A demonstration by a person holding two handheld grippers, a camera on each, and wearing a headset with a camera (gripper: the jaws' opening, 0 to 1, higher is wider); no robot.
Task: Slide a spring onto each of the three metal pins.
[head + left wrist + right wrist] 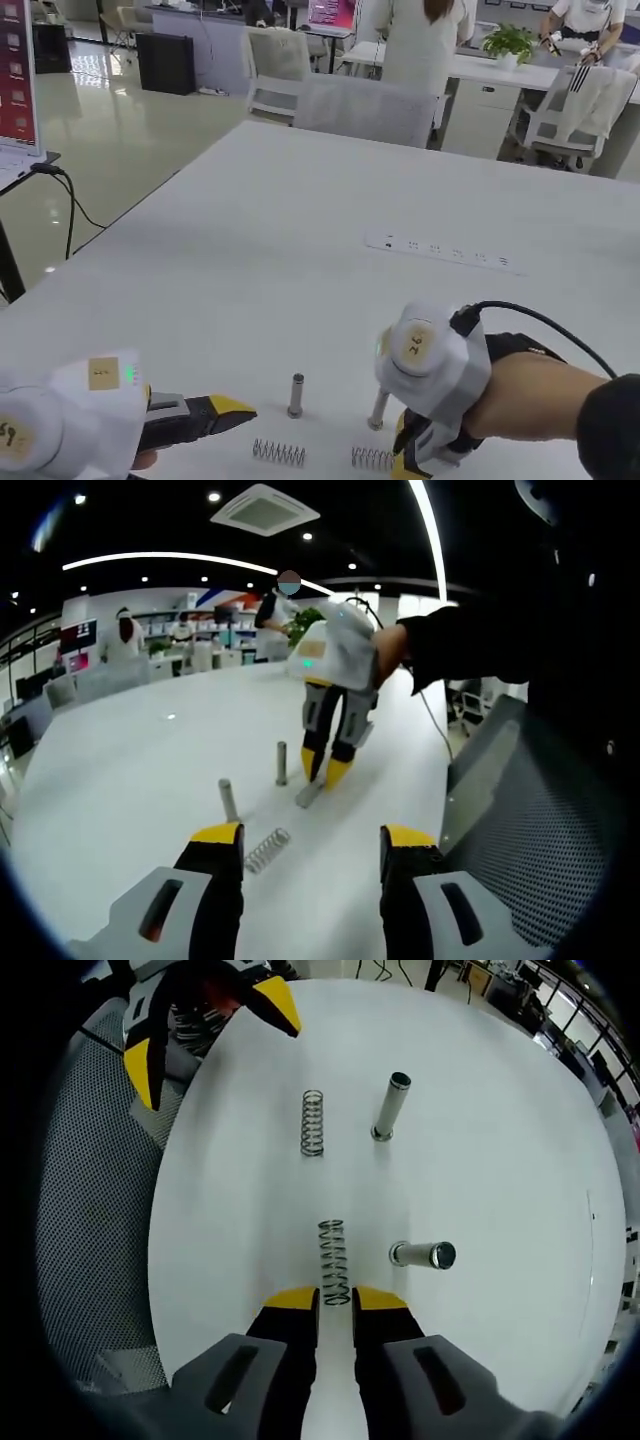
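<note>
2 springs (313,1123) flat, near spring (334,1260) lengthwise between narrow right fingers (292,1312), grip unclear; left fingers (218,840) wide

Head view high, downward; both gripper views low, facing, sharing pins (390,1107).

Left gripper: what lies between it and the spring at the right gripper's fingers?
In the right gripper view, the second spring lies flat on the bare table, between the left gripper and that near spring.
</note>
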